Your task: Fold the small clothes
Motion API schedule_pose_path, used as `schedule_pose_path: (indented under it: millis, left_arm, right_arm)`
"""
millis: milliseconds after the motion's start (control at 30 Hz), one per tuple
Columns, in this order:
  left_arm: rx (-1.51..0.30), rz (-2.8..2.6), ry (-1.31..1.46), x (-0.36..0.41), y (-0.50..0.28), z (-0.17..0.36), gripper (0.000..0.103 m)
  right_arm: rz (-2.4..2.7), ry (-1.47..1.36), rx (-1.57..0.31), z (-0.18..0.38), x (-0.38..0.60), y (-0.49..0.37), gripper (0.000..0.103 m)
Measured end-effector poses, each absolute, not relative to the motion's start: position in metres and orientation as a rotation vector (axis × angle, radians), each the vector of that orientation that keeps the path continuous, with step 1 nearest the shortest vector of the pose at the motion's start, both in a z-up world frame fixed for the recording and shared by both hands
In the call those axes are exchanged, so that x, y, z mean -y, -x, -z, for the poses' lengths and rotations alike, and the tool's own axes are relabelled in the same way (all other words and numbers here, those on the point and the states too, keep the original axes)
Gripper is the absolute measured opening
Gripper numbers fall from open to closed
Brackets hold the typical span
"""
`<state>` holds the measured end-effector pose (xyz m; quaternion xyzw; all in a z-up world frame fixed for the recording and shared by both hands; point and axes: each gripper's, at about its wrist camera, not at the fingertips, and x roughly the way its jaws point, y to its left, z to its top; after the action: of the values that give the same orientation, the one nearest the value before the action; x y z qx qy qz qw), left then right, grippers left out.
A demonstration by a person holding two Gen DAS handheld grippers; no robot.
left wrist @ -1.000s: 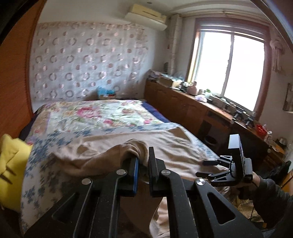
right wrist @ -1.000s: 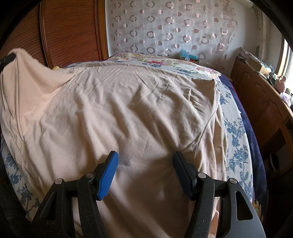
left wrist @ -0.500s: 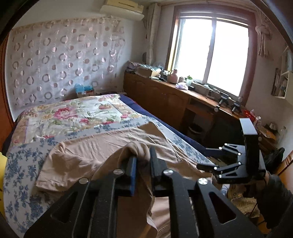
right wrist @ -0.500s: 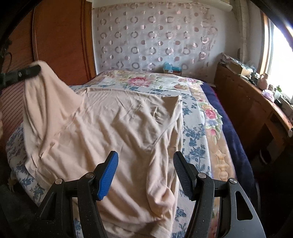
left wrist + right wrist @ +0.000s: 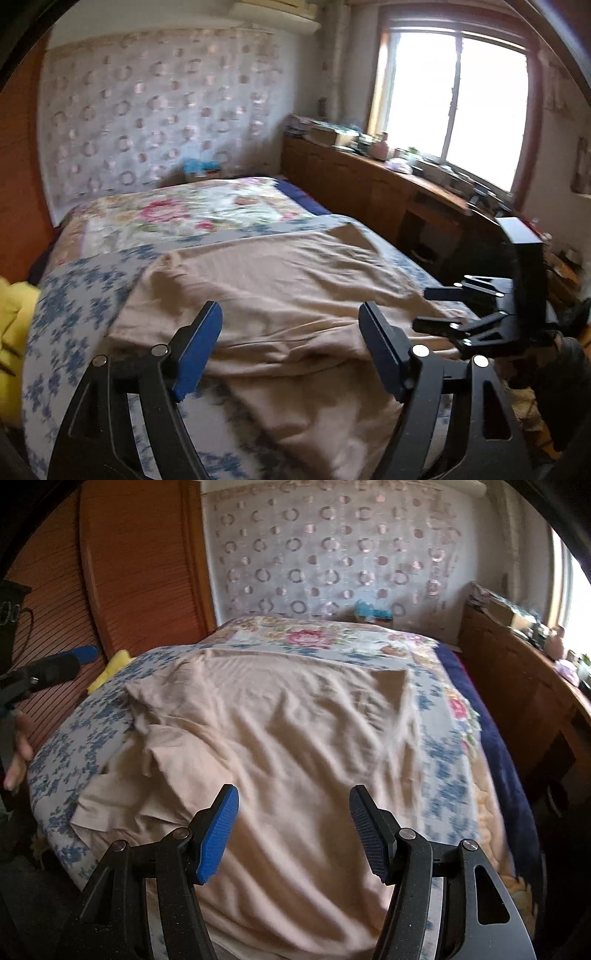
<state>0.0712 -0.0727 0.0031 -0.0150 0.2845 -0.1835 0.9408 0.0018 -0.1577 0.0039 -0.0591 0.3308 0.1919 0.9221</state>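
Over the near end of the bed (image 5: 92, 306), in the left wrist view, the left gripper (image 5: 291, 343) hangs above the beige garment (image 5: 280, 288); its jaws have just been opening and now stand wide, nothing pinched between the blue pads (image 5: 197, 347), the cloth lying loose on the bed below them. The garment is spread across the blue-flowered quilt, rumpled into a ridge near the pads, with one edge hanging over the near side of the bed. At the right the right gripper (image 5: 432, 308) shows side on, its fingers apart and above the cloth's right edge, held by a dark sleeve (image 5: 569, 376). A yellow cloth (image 5: 14, 332) lies at the left edge, and a wooden counter (image 5: 369, 184) runs under the window (image 5: 454, 103). From the right wrist view, the right gripper (image 5: 293, 829) has its jaws well apart and empty over the garment (image 5: 288, 731), which lies flat over most of the quilt (image 5: 85, 731), creased, with bunched folds at its near left corner. At the far left the left gripper (image 5: 55, 664) is partly in view beside a hand (image 5: 18, 753), off the cloth, in front of the wooden headboard (image 5: 140, 561).
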Motion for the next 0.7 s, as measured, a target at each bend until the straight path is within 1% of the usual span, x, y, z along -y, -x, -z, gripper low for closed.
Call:
schedule_pose_path:
  millis: [400,700]
  left_arm:
    - [-0.595,0.246,0.072,0.023,-0.063,0.015,0.077]
    - [-0.604,0.232,0.071,0.017,-0.059,0.022,0.077]
  right_arm:
    - [-0.543,0.213,-0.7,0.006,0.093,-0.022,0.064]
    - [-0.557,0.211,-0.782,0.021,0.086,-0.051,0.064]
